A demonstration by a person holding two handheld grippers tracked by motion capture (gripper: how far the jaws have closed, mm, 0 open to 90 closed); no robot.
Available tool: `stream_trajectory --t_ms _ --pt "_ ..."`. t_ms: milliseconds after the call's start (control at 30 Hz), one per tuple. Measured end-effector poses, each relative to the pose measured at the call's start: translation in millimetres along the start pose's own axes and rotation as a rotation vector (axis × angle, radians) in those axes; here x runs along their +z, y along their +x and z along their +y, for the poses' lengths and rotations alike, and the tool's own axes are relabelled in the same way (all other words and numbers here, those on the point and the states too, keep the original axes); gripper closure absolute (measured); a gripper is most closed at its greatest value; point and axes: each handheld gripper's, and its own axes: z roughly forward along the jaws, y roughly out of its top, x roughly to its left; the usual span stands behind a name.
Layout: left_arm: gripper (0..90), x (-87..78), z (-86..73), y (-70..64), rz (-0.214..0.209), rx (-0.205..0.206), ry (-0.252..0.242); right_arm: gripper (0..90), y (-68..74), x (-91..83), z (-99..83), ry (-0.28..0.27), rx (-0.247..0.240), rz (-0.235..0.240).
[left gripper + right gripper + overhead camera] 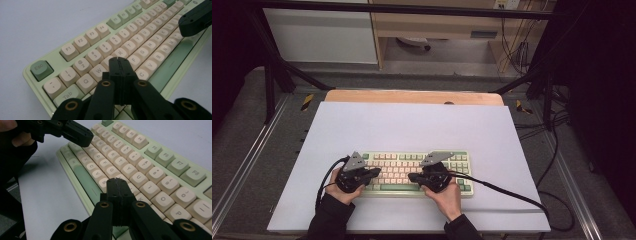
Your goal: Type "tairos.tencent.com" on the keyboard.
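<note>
Keyboard (417, 172) lies flat near the front of the white mat (412, 125). Left gripper (119, 65) and right gripper (117, 185) hover over the letter keys, jaws pressed together, empty. Judged rigid, fairly heavy; keycaps pop off easily, so lift by the green end edges.

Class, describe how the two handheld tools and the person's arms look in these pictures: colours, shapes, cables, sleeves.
Both tools are black. The left tool and right tool each carry a grey three-cornered plate on top and trail a black cable. Each ends in two flat black jaws on linked arms with brass-coloured ringed pivots, seen in the gripper views. The person wears dark sleeves reaching the wrists.
</note>
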Motion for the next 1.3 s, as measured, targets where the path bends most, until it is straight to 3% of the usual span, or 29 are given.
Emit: stream_trajectory --t_ms 333,867,1300 --pt "90.0 1.3 -0.6 0.2 -0.001 -0.002 0.003 90.0 -0.9 14.7 -1.2 0.011 0.016 0.008" --pt "90.0 1.4 0.0 -0.1 -0.001 0.0 0.002 90.0 -1.1 23.3 -4.8 0.031 0.009 0.017" --pt "90.0 0.5 0.1 0.2 -0.003 -0.003 -0.002 90.0 -1.7 5.0 2.8 0.015 -0.017 -0.015"
